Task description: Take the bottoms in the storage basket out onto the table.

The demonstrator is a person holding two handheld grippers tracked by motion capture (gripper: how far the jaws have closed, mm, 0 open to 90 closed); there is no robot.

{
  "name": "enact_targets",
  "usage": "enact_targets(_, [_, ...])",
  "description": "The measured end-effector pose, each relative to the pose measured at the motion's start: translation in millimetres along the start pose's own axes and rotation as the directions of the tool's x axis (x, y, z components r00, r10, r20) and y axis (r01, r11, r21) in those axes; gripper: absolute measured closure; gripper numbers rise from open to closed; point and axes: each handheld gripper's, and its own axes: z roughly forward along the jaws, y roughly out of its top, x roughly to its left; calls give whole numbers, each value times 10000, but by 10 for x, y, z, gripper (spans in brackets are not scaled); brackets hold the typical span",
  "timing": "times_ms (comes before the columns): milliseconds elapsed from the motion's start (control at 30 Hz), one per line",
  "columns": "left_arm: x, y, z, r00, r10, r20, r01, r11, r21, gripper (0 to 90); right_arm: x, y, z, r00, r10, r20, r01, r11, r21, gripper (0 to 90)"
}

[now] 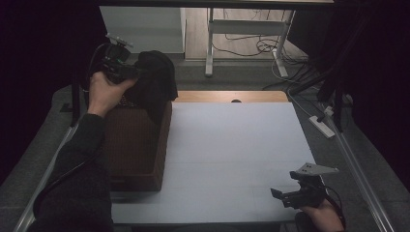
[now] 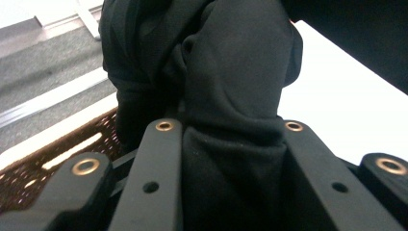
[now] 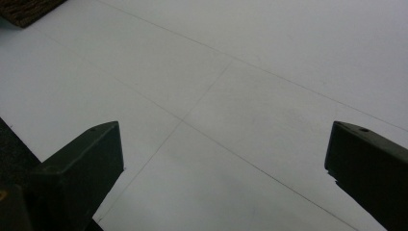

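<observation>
High view, cloth: a black cloth point(image 1: 155, 82) hangs bunched in the upper left of the frame, lifted over the far end of a brown basket point(image 1: 140, 150).
Cloth from left tool: it lies straight ahead of the left tool point(image 1: 133, 72), to that tool's right in the picture, and droops down from the grip toward the basket's far rim.
Long axis: the cloth hangs roughly up and down; its lower edge looks to touch or just overlap the basket's rim, though I cannot tell which.
Left tool: in the left gripper view the two black jaws stand close on either side of a thick fold of the cloth point(image 2: 231, 96), pressed into it, so the tool is clamped on the cloth.
Right tool: the right tool point(image 1: 285, 195) sits at the lower right of the high view, well apart from the cloth; in the right gripper view its jaws stand wide with bare white tabletop point(image 3: 240, 72) between them, holding nothing.
Nearer hand: the left, which already has the cloth.
Coming move, as a judgement: the cloth likely goes to the open tabletop point(image 1: 232, 145) at frame centre, right of the basket; the hanging end must clear the rim first.
</observation>
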Motion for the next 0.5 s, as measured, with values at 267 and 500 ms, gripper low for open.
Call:
enact_targets(267, [-223, 126, 33, 9980, 527, 362, -522, 9985, -146, 739, 0, 0, -2, 10000, -5, -3, 5, 10000, -17, 3])
enact_targets(500, [-454, 229, 95, 9912, 1071, 773, -1056, 9941, -231, 738, 2, 1, -2, 10000, -22, -3, 22, 10000, 10, 3])
